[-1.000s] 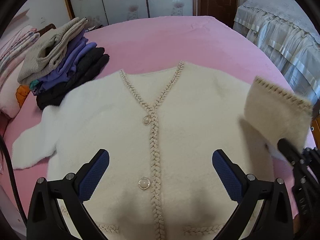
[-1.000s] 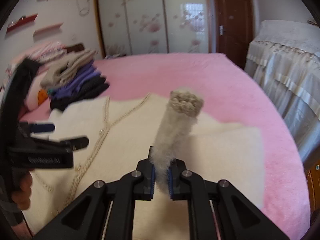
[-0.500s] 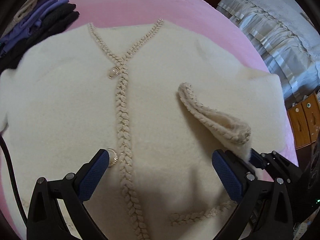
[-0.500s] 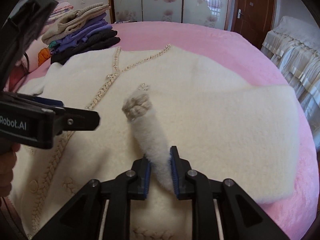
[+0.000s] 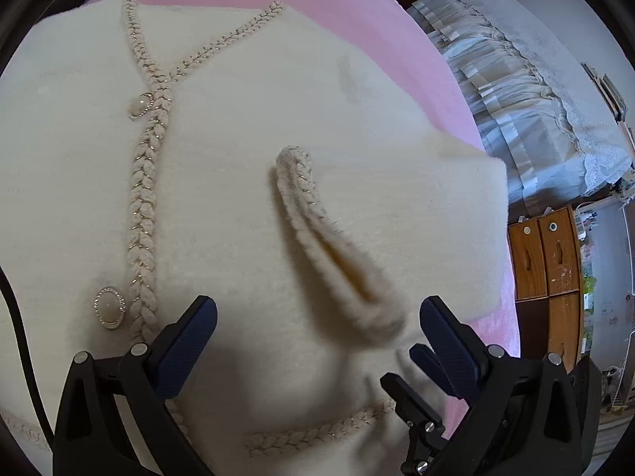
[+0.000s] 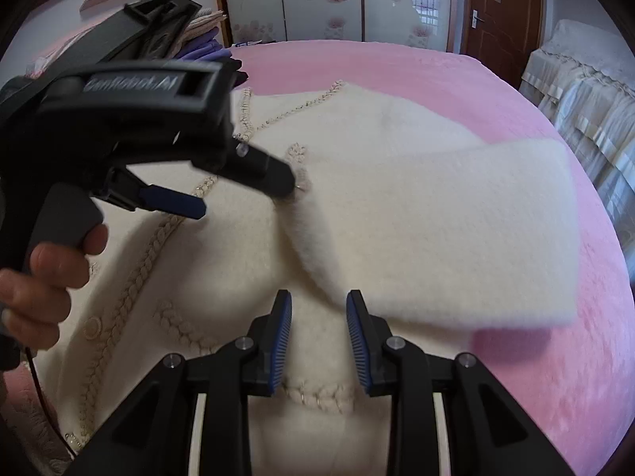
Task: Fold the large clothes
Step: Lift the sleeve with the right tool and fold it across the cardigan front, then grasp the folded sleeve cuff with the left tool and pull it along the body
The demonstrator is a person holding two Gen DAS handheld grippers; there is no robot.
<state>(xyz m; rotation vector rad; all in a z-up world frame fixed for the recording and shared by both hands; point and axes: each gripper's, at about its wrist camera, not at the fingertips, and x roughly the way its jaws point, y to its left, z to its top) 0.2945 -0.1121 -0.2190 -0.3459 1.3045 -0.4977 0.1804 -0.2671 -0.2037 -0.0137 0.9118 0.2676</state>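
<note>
A cream fluffy cardigan (image 5: pixel 222 206) with braided trim and pearl buttons lies flat, front up, on the pink bed (image 5: pixel 357 27). Its right sleeve (image 6: pixel 436 230) is folded across the body, the braided cuff (image 5: pixel 301 190) lying near the middle. My left gripper (image 5: pixel 317 341) is open and empty, hovering low over the cardigan's lower front. My right gripper (image 6: pixel 319 337) is open just behind the sleeve's edge, holding nothing. The left gripper also shows in the right wrist view (image 6: pixel 222 194), with its fingers over the cuff.
A stack of folded clothes (image 6: pixel 202 35) sits at the bed's far left. A second bed with a white frilled cover (image 5: pixel 535 99) and a wooden drawer unit (image 5: pixel 547 254) stand to the right. A wardrobe and a brown door (image 6: pixel 504 12) are behind.
My right gripper carried the sleeve across the cardigan's body, laid it down and opened. My left gripper moved lower and closer over the cardigan's front.
</note>
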